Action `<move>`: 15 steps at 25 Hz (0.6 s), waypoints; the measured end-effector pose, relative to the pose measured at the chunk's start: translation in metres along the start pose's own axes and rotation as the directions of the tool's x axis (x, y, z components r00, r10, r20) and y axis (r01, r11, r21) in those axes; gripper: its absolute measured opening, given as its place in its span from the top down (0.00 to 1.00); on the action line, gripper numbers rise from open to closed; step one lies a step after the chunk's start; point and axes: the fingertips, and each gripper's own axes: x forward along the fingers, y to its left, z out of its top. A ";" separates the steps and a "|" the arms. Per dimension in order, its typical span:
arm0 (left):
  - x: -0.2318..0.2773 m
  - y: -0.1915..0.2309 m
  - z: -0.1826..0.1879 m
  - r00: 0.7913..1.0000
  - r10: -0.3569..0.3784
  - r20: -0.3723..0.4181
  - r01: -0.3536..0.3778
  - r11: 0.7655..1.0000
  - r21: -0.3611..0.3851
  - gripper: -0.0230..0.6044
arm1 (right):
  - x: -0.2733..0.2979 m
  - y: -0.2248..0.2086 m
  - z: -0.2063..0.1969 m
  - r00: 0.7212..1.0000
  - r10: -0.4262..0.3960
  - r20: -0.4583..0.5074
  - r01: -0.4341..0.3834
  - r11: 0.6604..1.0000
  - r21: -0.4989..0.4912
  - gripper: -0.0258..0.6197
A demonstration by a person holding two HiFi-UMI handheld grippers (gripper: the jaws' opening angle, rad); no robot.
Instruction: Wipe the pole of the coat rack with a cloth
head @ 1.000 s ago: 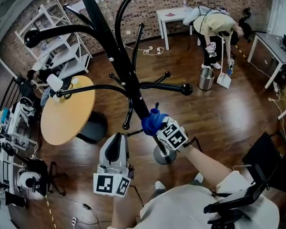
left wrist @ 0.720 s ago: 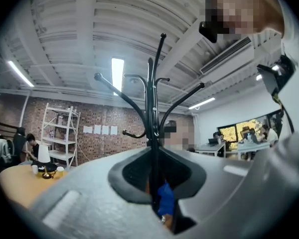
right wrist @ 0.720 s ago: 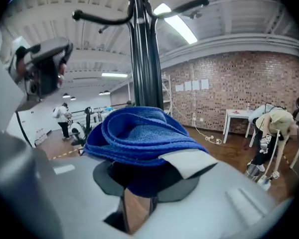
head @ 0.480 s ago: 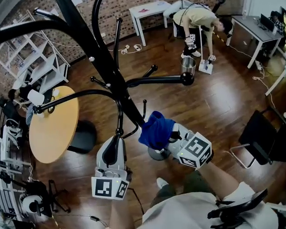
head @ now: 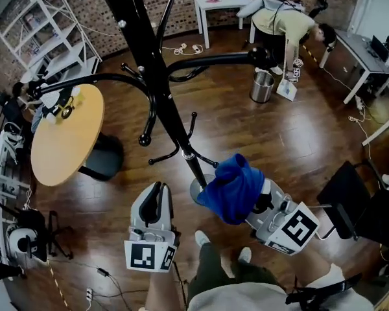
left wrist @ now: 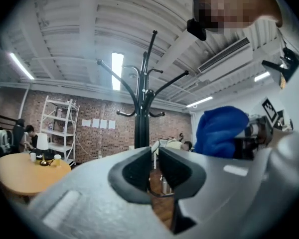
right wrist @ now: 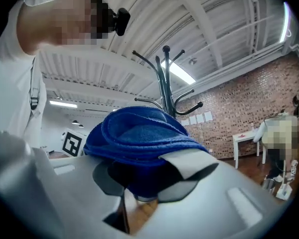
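The black coat rack pole (head: 161, 102) slants from the top of the head view down to its round base (head: 196, 185) on the wood floor. A bunched blue cloth (head: 233, 188) sits just right of the pole's foot and covers part of the base. My right gripper (head: 251, 203) is shut on the cloth (right wrist: 139, 133), which hides its fingertips. My left gripper (head: 158, 188) hangs left of the base with its jaws together and nothing between them (left wrist: 155, 159). In the left gripper view the pole (left wrist: 141, 128) stands straight ahead, the cloth (left wrist: 219, 131) to its right.
A round wooden table (head: 65, 135) stands at the left, with white shelves (head: 45, 37) behind it. A metal bin (head: 262, 86) and a person bending over (head: 285, 24) are at the back, near a white table (head: 220, 2). A black chair (head: 350, 199) is at the right.
My right gripper has carried the cloth down along the pole to its foot and out to the right, nearer me. The left gripper has stayed where it was, still shut.
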 end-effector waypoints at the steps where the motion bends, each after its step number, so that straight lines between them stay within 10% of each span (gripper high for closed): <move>1: -0.005 -0.001 -0.014 1.000 0.008 -0.005 -0.008 1.000 -0.010 0.91 | -0.002 0.009 -0.006 0.999 0.035 0.002 -0.035 0.999 0.008 0.80; 10: -0.019 0.019 -0.191 0.999 0.049 0.001 -0.049 0.999 -0.003 0.91 | 0.025 -0.011 -0.272 0.986 0.065 -0.153 -0.065 0.998 0.010 0.80; 15: -0.016 0.034 -0.298 0.998 0.065 -0.019 -0.065 0.998 0.017 0.91 | 0.089 -0.095 -0.304 0.997 -0.004 -0.074 -0.004 0.995 -0.095 0.80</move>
